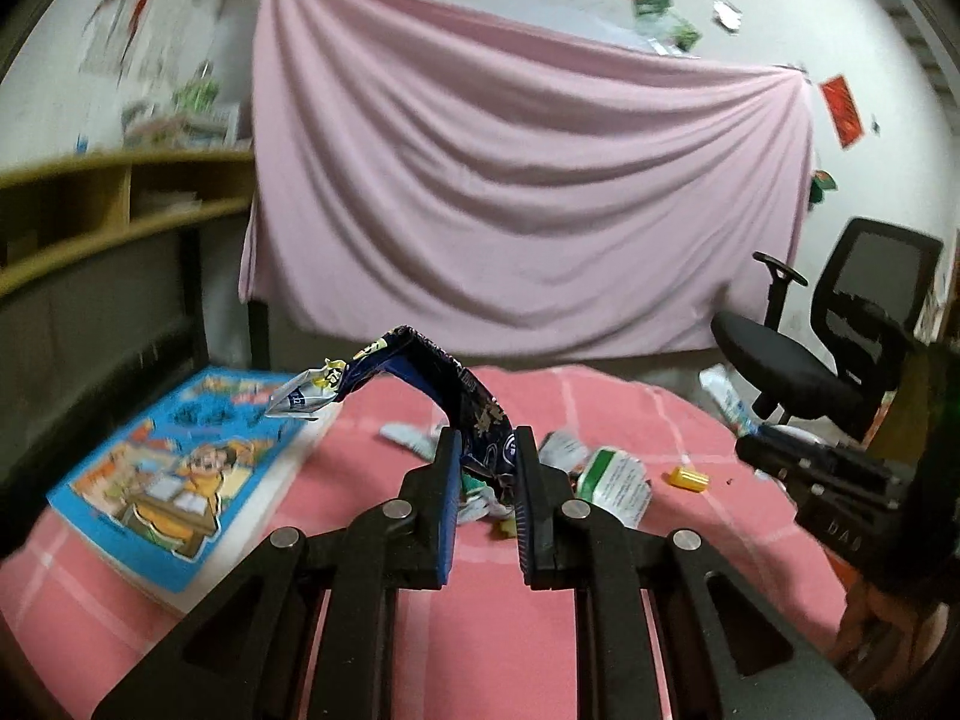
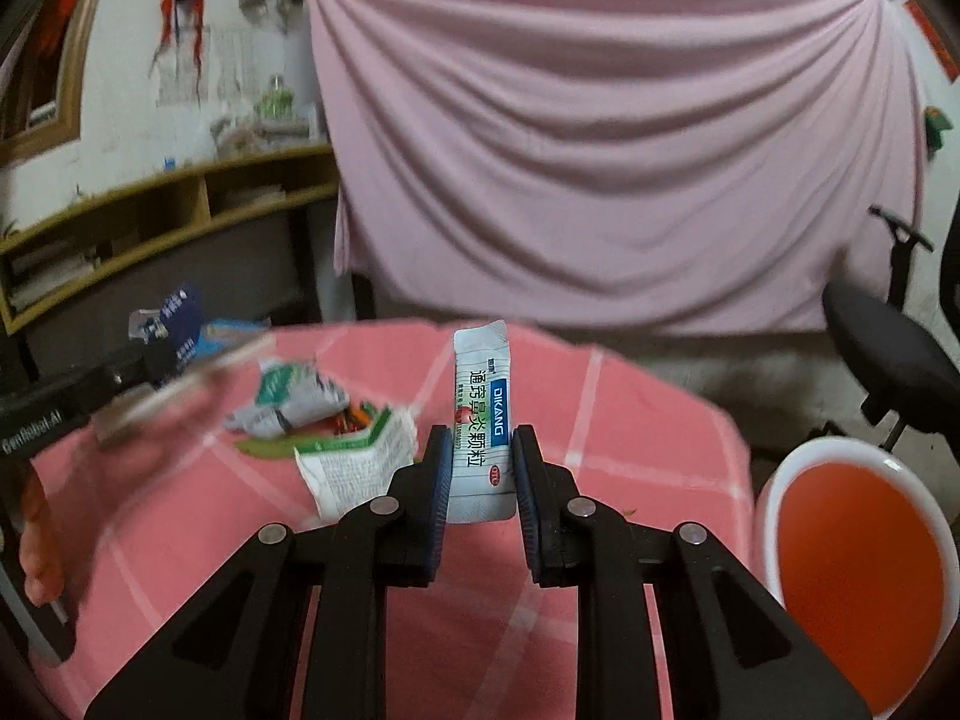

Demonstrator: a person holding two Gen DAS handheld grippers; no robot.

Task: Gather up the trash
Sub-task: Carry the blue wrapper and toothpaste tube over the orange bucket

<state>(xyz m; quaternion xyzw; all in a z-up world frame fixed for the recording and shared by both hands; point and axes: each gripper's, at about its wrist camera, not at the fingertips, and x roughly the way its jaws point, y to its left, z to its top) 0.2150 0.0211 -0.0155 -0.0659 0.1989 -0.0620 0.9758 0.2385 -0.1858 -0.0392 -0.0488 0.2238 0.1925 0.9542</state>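
My left gripper is shut on a dark blue crumpled snack wrapper and holds it above the pink checked table. My right gripper is shut on a white and green medicine sachet, held upright above the table. More trash lies on the table: a white and green torn packet, a small yellow piece, crumpled white wrappers and a torn packet. An orange bin with a white rim stands at the right of the table.
A blue cartoon book lies at the table's left. A black office chair stands to the right. A pink sheet hangs behind. Wooden shelves are at the left. The left gripper shows blurred in the right wrist view.
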